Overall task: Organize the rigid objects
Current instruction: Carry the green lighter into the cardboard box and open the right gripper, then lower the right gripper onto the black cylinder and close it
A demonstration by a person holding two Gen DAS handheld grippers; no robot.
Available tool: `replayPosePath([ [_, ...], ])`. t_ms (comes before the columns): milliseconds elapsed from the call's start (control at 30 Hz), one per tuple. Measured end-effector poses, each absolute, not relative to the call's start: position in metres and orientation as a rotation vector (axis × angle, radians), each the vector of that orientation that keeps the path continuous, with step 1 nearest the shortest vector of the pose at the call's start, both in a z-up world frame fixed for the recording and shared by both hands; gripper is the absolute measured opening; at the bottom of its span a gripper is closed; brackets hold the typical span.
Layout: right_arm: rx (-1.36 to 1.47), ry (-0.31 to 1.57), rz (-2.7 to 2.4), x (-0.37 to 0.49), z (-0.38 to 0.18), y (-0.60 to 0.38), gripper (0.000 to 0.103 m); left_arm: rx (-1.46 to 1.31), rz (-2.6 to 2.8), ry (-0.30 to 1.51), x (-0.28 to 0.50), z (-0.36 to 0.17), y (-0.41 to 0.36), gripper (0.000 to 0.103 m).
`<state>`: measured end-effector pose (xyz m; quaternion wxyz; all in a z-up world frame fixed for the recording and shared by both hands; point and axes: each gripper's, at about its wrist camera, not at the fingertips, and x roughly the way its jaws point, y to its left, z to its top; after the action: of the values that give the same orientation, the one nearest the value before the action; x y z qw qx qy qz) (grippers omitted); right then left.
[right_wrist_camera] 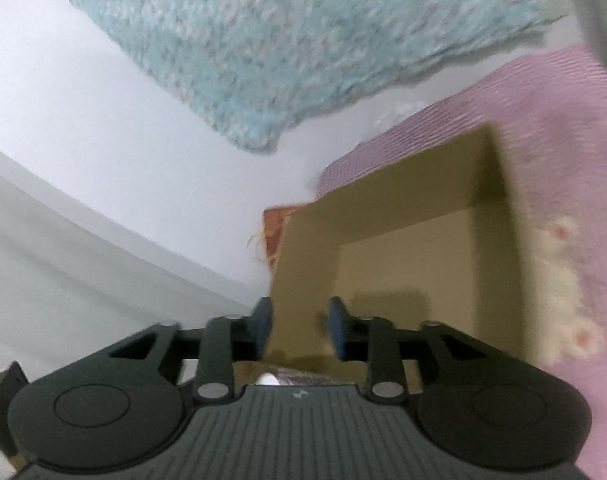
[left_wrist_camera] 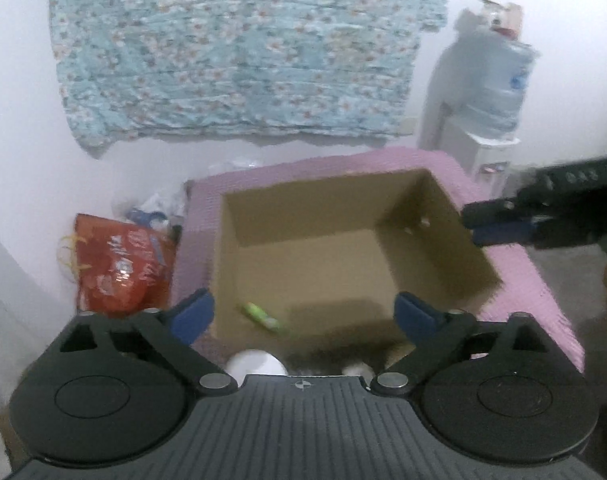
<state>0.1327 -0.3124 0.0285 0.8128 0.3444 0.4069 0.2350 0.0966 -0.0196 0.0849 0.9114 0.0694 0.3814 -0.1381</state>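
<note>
Two hand-held grippers work at one open cardboard box point(left_wrist_camera: 343, 248) that sits on a pink cloth point(left_wrist_camera: 515, 280) covering the table. The left hand-held gripper point(left_wrist_camera: 305, 312) hovers above the box's near side with its blue-padded fingers point(left_wrist_camera: 195, 312) spread wide and nothing between them. Just ahead of it, on the box floor near the left finger, lies a small green stick-shaped object point(left_wrist_camera: 261, 314), blurred. Below its fingers, close to the body, a white rounded object point(left_wrist_camera: 255, 362) shows partly.

The right hand-held gripper point(right_wrist_camera: 301, 326) is closed on the box's wall point(right_wrist_camera: 299, 280), one blue pad point(right_wrist_camera: 263, 320) outside and the other inside. In the left wrist view it point(left_wrist_camera: 499, 226) reaches in from the right to that box edge.

Beyond the left hand-held gripper, a floral blue cloth point(left_wrist_camera: 239, 48) hangs on the wall, a red bag point(left_wrist_camera: 123, 264) stands left of the table, and a water dispenser point(left_wrist_camera: 491, 92) stands far right.
</note>
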Motion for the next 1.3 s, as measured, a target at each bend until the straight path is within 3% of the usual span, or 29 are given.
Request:
replayPosePath([
  [300,0.830,0.986,0.259,0.048,-0.047,-0.354,0.045,0.310,-0.418,0.854,0.050,0.017,-0.078,0.097],
  [400,0.877,1.053,0.221,0.042,-0.077,-0.351,0.045,0.405,-0.459,0.858,0.044,-0.011,-0.100,0.087],
  [467,0.908,1.088,0.214,0.041,-0.092,-0.348,0.045,0.428,-0.475,0.881,0.045,-0.024,-0.109,0.070],
  [733,0.869,1.144,0.182,0.073,-0.115,-0.327,0.041,0.427,-0.490,0.960,0.069,-0.055,-0.128,0.040],
  [1300,1.096,1.159,0.290,0.105,-0.155,-0.336,0.040,0.452,-0.525,1.029,0.083,-0.081,-0.148,0.040],
])
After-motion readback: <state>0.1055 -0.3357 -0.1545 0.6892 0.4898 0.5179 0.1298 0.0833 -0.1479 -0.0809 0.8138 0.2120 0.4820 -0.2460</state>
